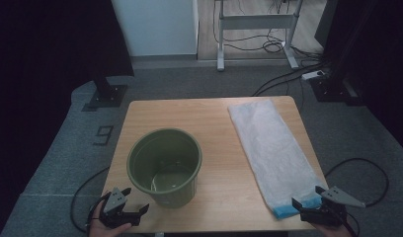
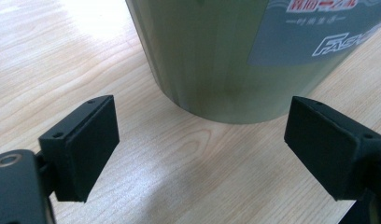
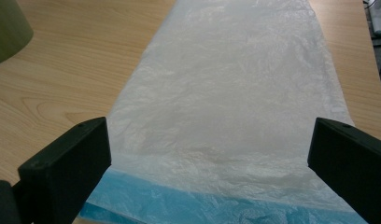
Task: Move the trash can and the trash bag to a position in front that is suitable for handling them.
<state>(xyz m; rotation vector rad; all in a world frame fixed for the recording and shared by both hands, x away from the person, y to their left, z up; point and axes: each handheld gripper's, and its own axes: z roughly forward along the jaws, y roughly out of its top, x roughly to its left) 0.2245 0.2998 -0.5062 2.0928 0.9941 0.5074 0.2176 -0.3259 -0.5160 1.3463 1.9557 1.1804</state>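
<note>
The thin, limp, slippery-looking bag (image 1: 274, 150) lies flat right of the bin (image 1: 165, 165), so the right gripper (image 1: 308, 201), jaws apart at its blue hem (image 3: 216, 205), should pinch there, while the left gripper (image 1: 135, 210) waits unclenched before the bin.

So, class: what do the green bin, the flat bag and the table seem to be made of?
Green bin: likely plastic, smooth with a faint sheen and a printed label. Flat bag: thin translucent plastic film, crinkled, with a blue edge band. Table: light wood or wood-look laminate, matte, with visible grain.
</note>
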